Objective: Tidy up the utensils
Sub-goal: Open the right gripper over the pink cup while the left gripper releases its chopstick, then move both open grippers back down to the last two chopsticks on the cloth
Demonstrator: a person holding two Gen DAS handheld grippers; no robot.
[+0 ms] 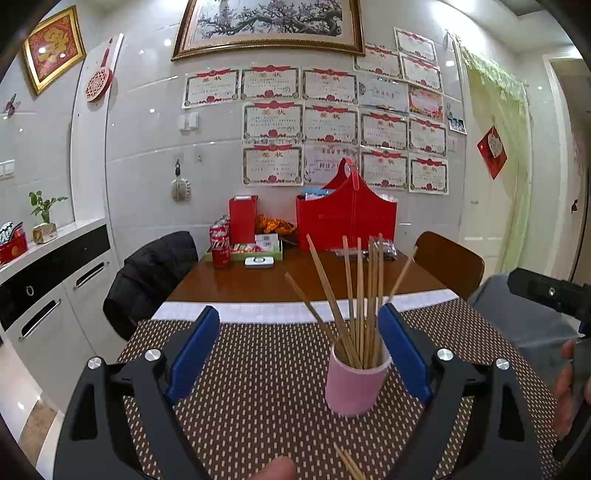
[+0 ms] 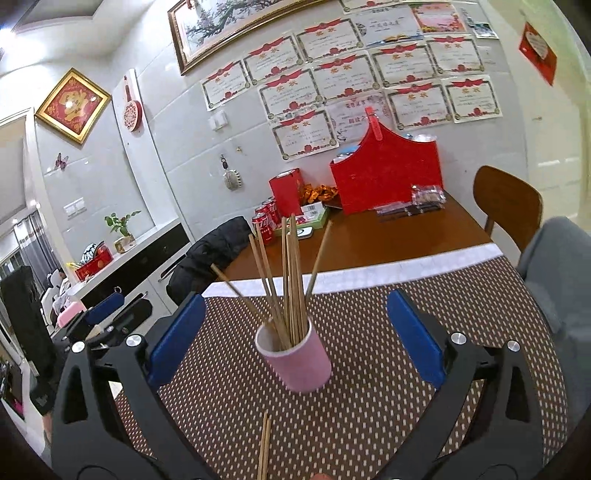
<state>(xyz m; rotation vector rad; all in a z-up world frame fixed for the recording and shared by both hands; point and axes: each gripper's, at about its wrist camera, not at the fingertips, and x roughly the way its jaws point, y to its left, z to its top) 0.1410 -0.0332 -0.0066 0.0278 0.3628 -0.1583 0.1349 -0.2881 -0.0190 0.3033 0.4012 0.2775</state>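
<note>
At frame centre, wooden chopsticks (image 2: 290,280) stood upright, fanned, in a pink cylindrical cup (image 2: 299,360) on the woven mat (image 2: 369,369); the left gripper (image 1: 299,354) and right gripper (image 2: 295,336) gaped wide, empty.

Ahead of me a glossy white tiled wall (image 1: 147,166) carries rows of red-trimmed certificates (image 1: 272,122) beneath a gold-framed blossom painting (image 1: 269,26). A wooden chair (image 1: 448,260) stands at the tabletop's (image 1: 258,280) far right corner, a jacket-draped chair (image 1: 151,273) at its left edge, beside white cabinets (image 1: 48,314).
</note>
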